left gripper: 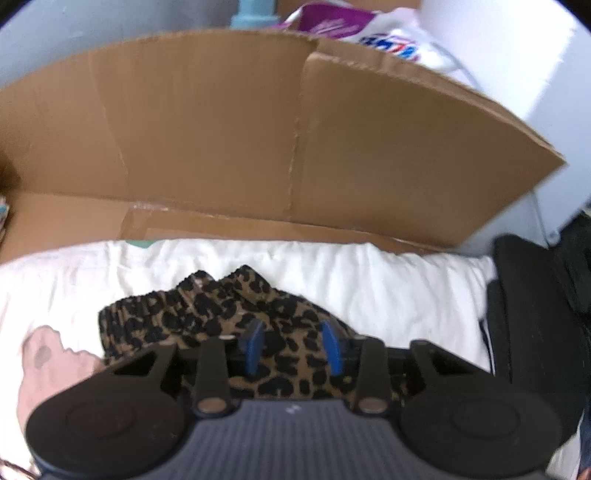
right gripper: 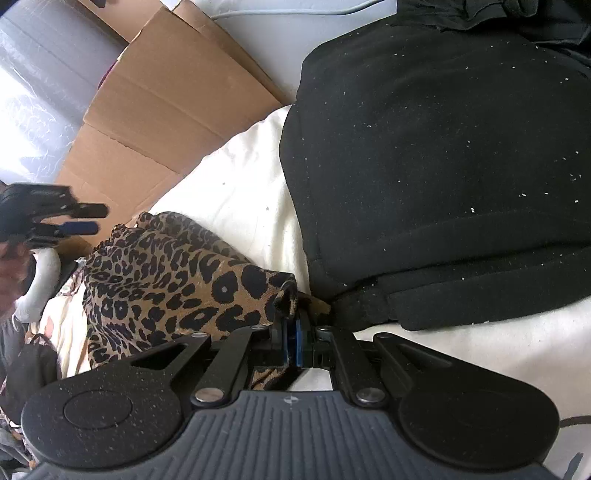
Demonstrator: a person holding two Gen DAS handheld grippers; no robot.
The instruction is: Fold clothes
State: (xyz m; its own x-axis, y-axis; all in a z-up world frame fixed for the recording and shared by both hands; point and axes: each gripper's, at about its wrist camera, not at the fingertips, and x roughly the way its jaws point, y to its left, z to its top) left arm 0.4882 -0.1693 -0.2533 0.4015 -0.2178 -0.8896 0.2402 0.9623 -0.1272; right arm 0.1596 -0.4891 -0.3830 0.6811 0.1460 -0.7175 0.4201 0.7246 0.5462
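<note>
- On the white bedding (left gripper: pixel 388 280), seen from the left wrist camera, a crumpled leopard-print garment (left gripper: pixel 207 314) lay near the middle, its gathered band toward the left.
- At the far left of that view a hand (left gripper: pixel 51 369) rested on the bedding beside the garment.
- Just above the garment, the left gripper (left gripper: pixel 293 345) hovered with its blue-tipped fingers (left gripper: pixel 253 343) spread apart and nothing between them.
- Behind the bedding a flattened cardboard box (left gripper: pixel 221 129) stood upright; I could not read any printing on it.
- Above the box, a white and purple bag (left gripper: pixel 369 29) carried blue and red lettering, too blurred to read.
- At the right edge lay a black garment (left gripper: pixel 528 314).
- From the right wrist camera, the left gripper (right gripper: pixel 79 219) appeared at the far left, raised clear of the garment (right gripper: pixel 166 280) with its fingers parted.
- Low in the centre, the right gripper (right gripper: pixel 293 341) was pinched tight on a corner of the leopard-print garment, cloth bunched above and below its blue pads (right gripper: pixel 297 343).
- To the right, the black garment (right gripper: pixel 443 166), flecked with white lint, lay on the bedding (right gripper: pixel 236 192) just beside that corner.
</note>
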